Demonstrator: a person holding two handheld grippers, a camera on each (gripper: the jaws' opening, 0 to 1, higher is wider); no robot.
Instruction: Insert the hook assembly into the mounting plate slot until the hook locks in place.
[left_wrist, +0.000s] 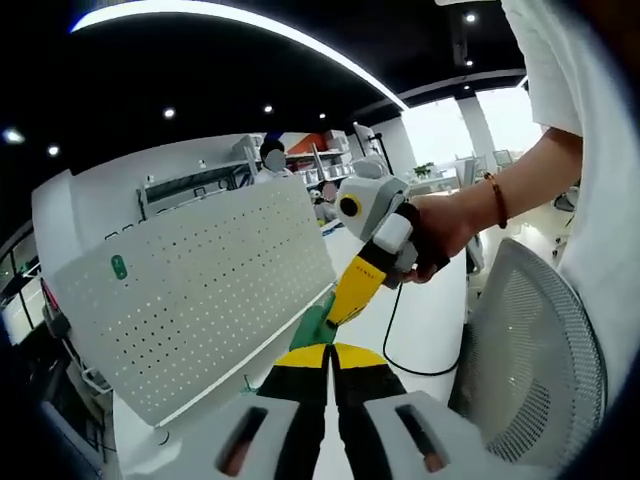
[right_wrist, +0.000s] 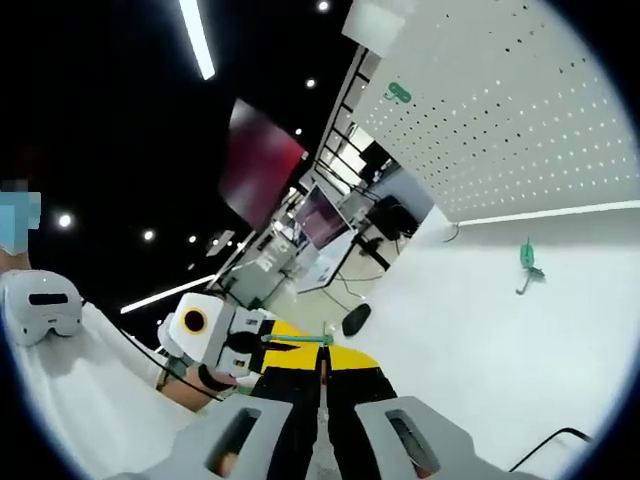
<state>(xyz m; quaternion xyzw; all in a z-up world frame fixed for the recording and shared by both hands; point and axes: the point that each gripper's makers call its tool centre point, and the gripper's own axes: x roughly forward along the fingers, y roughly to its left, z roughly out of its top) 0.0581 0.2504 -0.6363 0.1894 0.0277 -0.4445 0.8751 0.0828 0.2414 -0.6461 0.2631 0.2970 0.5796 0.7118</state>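
Observation:
The white perforated mounting plate (left_wrist: 190, 285) stands upright on the white table, left of my jaws; in the right gripper view the plate (right_wrist: 500, 120) fills the upper right. A green hook piece (left_wrist: 313, 326) sits at the tips of my left gripper (left_wrist: 328, 352), whose jaws are shut on it. The right gripper (left_wrist: 338, 312) comes in from the right, held by a hand, and its yellow tips meet the same green piece. In the right gripper view a thin green rod (right_wrist: 298, 340) crosses the shut tips of my right gripper (right_wrist: 322, 362). A second green hook (right_wrist: 528, 262) lies on the table below the plate.
A grey mesh chair back (left_wrist: 545, 350) stands close on the right. A black cable (left_wrist: 400, 345) loops over the table (left_wrist: 430, 320). A small black object (right_wrist: 355, 320) lies on the table. Shelves and monitors stand beyond. A person's white sleeve (left_wrist: 590, 120) is near.

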